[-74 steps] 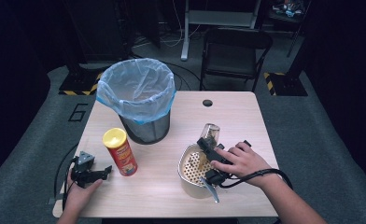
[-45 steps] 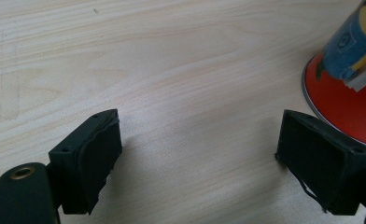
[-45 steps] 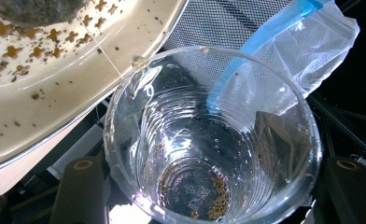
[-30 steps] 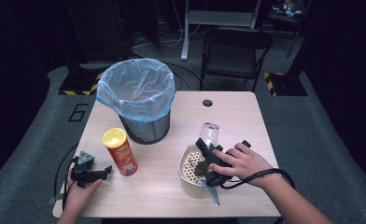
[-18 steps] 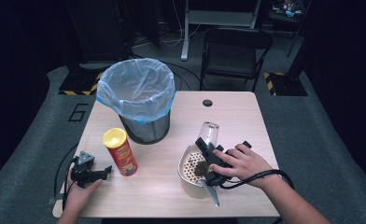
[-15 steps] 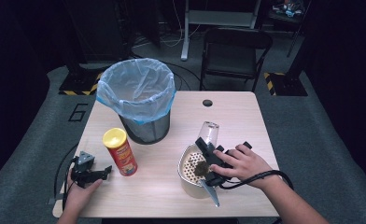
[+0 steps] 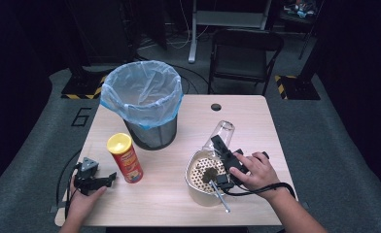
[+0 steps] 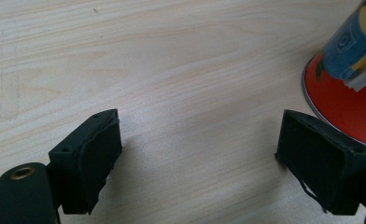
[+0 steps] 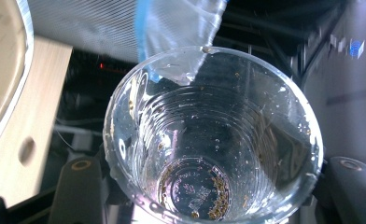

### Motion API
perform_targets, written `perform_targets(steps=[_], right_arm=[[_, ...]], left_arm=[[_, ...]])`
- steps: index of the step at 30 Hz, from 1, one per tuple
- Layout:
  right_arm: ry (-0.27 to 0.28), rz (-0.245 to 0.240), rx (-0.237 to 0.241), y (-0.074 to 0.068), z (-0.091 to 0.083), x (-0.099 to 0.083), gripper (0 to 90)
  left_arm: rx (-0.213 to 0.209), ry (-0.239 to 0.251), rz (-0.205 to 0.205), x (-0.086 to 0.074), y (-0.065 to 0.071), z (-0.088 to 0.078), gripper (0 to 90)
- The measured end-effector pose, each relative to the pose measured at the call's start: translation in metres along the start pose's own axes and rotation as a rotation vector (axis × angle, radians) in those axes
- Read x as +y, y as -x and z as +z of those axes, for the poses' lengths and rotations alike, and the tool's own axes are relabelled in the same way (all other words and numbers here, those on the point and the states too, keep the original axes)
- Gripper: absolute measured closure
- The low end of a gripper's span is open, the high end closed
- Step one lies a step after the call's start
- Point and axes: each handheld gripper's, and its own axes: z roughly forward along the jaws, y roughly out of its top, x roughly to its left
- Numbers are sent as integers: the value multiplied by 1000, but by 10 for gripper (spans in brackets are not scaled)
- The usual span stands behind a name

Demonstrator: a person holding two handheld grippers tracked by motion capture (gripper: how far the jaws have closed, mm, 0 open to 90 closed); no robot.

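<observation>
The right claw (image 7: 221, 148) grips a clear plastic cup (image 7: 220, 134) by its sides, jaws part-closed against its wall, and holds it tipped over the cream strainer bowl (image 7: 194, 187) at about five o'clock on the counter (image 7: 237, 114). In the right gripper view the cup (image 9: 214, 140) has a few brown specks stuck to its bottom. The left claw (image 7: 112, 176) rests at eight o'clock with its jaws wide apart and nothing between them, just beside the red crisp can (image 7: 125, 157), at five o'clock of which stands the bin (image 7: 144, 97) with its blue liner.
</observation>
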Motion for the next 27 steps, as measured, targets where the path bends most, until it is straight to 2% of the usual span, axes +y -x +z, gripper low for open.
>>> perform_targets(steps=[1, 2, 3, 4, 7, 8, 9, 10, 11, 12, 13, 14, 15, 17, 19, 20, 21, 22, 25, 26, 27], right_arm=[[-13, 112, -2, 2, 1, -1, 345], [-13, 112, -2, 2, 1, -1, 345], [-12, 147, 4, 3, 1, -2, 345], [-12, 212, 7, 5, 2, -3, 344], [-21, 341, 17, 8, 3, -5, 345], [-26, 397, 18, 10, 4, -6, 345], [-29, 517, 22, 15, 5, -10, 346], [-29, 517, 22, 15, 5, -10, 346], [-30, 594, 20, 17, 5, -12, 346], [-20, 731, 17, 23, 6, -16, 347], [-13, 809, 25, 25, 6, -18, 347], [-13, 809, 25, 25, 6, -18, 347], [11, 958, 47, 31, 7, -24, 348], [28, 1074, 73, 36, 8, -28, 349], [48, 1210, 136, 40, 10, -34, 351], [48, 1210, 136, 40, 10, -34, 351], [55, 1278, 156, 42, 12, -36, 352], [70, 1361, 205, 44, 13, -40, 353], [92, 1532, 301, 45, 17, -47, 356], [105, 1580, 342, 44, 19, -49, 356], [116, 1651, 387, 43, 21, -53, 357]], left_arm=[[0, 0, 0, 0, 0, 0, 133], [0, 0, 0, 0, 0, 0, 133], [0, 0, 0, 0, 0, 0, 133], [0, 0, 0, 0, 0, 0, 133], [0, 0, 0, 0, 0, 0, 133], [0, 0, 0, 0, 0, 0, 133], [0, 0, 0, 0, 0, 0, 133], [0, 0, 0, 0, 0, 0, 133], [0, 1, -1, 0, 0, 0, 133], [0, 1, -1, 0, 0, 0, 133], [0, 0, 1, 0, 0, 0, 133], [0, 0, 1, 0, 0, 0, 133], [0, 0, 1, 0, 0, 0, 133], [0, 0, 1, 0, 0, 0, 133], [0, 0, 0, 0, 0, 0, 133], [0, 0, 0, 0, 0, 0, 133], [0, 0, 1, 0, 0, 0, 133], [0, 0, 0, 0, 0, 0, 133], [0, 0, 0, 0, 0, 0, 133], [0, 0, 0, 0, 0, 0, 133], [0, 0, 0, 0, 0, 0, 133]])
